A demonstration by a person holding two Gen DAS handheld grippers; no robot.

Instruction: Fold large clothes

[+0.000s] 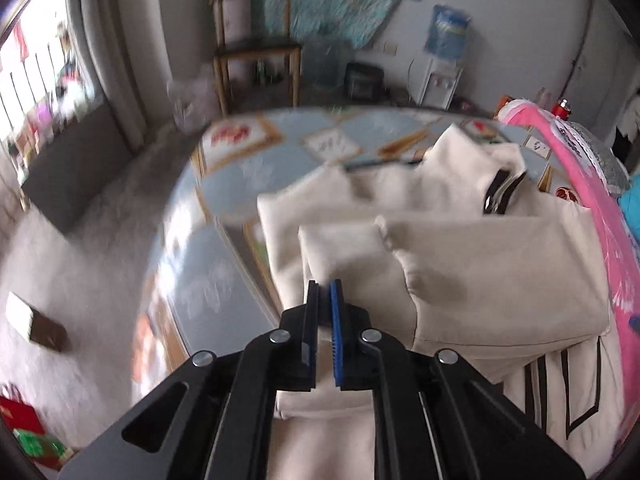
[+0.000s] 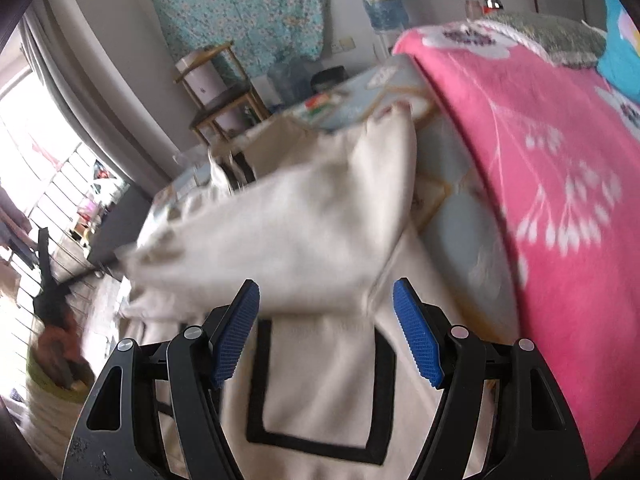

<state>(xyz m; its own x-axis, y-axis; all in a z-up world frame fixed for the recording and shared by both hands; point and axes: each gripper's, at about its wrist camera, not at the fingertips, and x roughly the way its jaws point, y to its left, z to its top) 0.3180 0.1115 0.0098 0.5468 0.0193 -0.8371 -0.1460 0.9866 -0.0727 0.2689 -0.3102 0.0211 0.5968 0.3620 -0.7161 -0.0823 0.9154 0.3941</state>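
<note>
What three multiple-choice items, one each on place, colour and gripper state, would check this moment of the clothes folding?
1. Where does the pink blanket lie relative to the cream garment in the right wrist view?
A. To its right
B. Under it
C. To its left

2. What colour is the outlined rectangle on the cream garment?
A. Red
B. Black
C. Green

3. How do the two grippers stand?
A. Both open wide
B. Left gripper shut on a fold of the garment, right gripper open
C. Both shut on the blanket

Answers:
1 A: the blanket fills the right side, beside the garment.
2 B: the lines are dark black on cream cloth.
3 B: the left pads nearly meet on cream fabric, while the right pads stand wide apart with nothing pressed between them.
</note>
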